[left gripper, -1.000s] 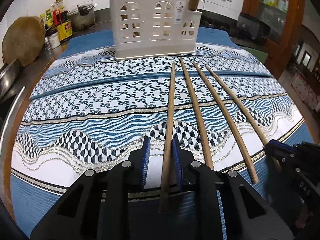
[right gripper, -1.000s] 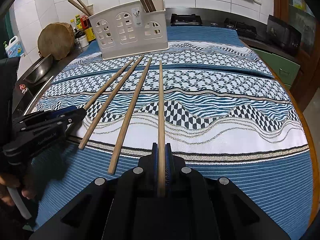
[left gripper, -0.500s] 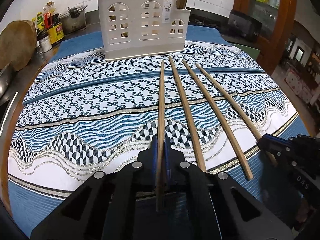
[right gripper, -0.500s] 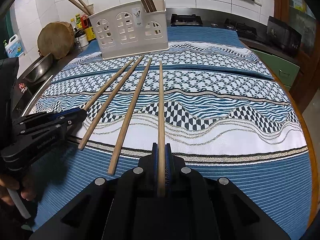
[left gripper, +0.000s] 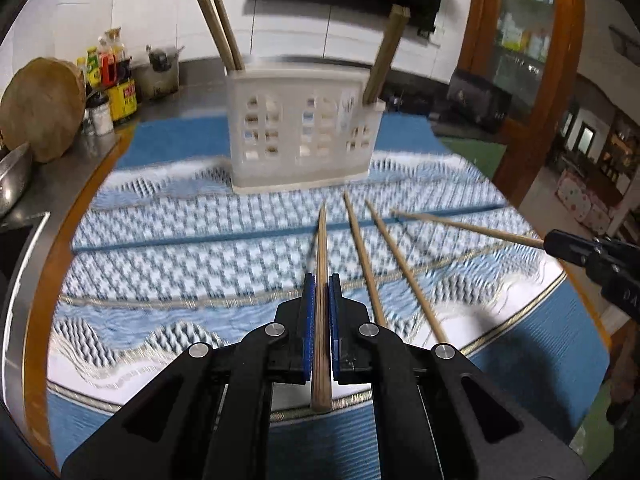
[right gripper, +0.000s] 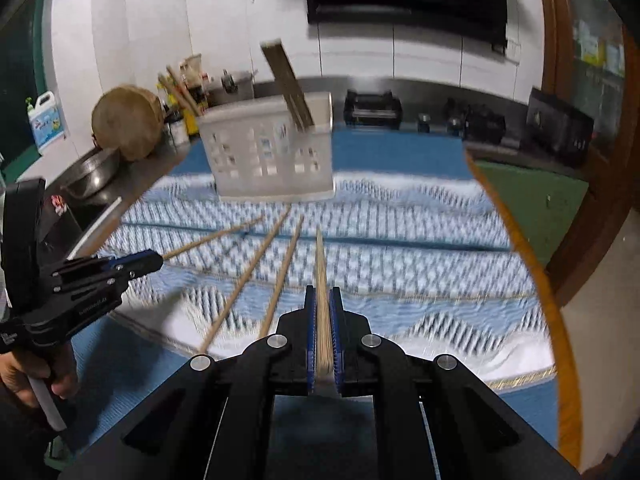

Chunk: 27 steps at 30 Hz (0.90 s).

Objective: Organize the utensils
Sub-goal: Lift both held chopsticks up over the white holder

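Observation:
My left gripper [left gripper: 321, 285] is shut on a long wooden chopstick [left gripper: 321, 256] and holds it lifted off the patterned cloth. My right gripper [right gripper: 323, 296] is shut on another chopstick [right gripper: 321, 264], also lifted; it shows at the right of the left wrist view [left gripper: 560, 246]. Two chopsticks [left gripper: 384, 256] lie on the cloth between the grippers. A white perforated utensil holder [left gripper: 300, 136] stands at the far side with chopsticks upright in it. The left gripper also shows in the right wrist view [right gripper: 148, 262].
The table [left gripper: 60, 264] has a wooden rim and a blue patterned cloth. A round wooden board [left gripper: 42, 110], bottles and a metal bowl [left gripper: 14, 176] stand on the counter at the far left. A wooden door frame [left gripper: 532, 92] stands at the right.
Both grippers have lifted their chopsticks off the cloth and tilted up. The left gripper closed on its chopstick between the earliest frame and half a second ago.

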Motion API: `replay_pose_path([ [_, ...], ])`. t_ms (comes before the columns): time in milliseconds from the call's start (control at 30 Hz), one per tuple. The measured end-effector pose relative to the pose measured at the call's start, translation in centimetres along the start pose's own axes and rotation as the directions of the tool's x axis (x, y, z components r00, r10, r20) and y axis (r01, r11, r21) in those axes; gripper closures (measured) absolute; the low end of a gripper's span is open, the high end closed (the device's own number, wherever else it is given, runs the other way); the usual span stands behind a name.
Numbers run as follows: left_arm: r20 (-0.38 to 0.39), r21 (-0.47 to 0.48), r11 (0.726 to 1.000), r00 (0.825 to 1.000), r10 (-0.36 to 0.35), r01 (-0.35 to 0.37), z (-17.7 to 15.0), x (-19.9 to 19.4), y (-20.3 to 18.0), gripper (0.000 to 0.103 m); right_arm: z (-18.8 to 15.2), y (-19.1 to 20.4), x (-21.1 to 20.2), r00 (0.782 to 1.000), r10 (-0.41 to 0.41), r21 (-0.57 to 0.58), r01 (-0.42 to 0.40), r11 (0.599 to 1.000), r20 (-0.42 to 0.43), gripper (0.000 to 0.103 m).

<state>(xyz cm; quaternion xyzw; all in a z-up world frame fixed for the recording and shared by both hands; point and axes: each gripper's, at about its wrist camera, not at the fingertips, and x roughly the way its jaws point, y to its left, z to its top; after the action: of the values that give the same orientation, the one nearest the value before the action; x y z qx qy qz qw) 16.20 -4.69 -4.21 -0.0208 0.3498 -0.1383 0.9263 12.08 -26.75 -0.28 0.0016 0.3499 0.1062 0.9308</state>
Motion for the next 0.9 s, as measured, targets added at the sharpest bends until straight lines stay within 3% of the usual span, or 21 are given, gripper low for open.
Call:
replay_pose_path([
  [367,0.054,-0.018,1.000,0.998,-0.020,0.021,4.7,-1.1,1.8,0.098,10.3,-1.0,-0.4,0.998,0.027,-0.032,-0.026,0.999,0.050,0.096],
  [667,0.064,-0.008,0.999,0.997,-0.041,0.041,7.0,-1.3,2.8,0.098,19.4,0.1,-1.4,0.989,0.014,-0.059,-0.006,0.998,0.148,0.096],
  [900,0.080,0.026,0.999,0.996,-0.045,0.044,8.3,-2.0,2.9,0.098,23.6,1.6,0.5,0.981,-0.008,-0.074,0.022,0.997,0.193,0.096],
])
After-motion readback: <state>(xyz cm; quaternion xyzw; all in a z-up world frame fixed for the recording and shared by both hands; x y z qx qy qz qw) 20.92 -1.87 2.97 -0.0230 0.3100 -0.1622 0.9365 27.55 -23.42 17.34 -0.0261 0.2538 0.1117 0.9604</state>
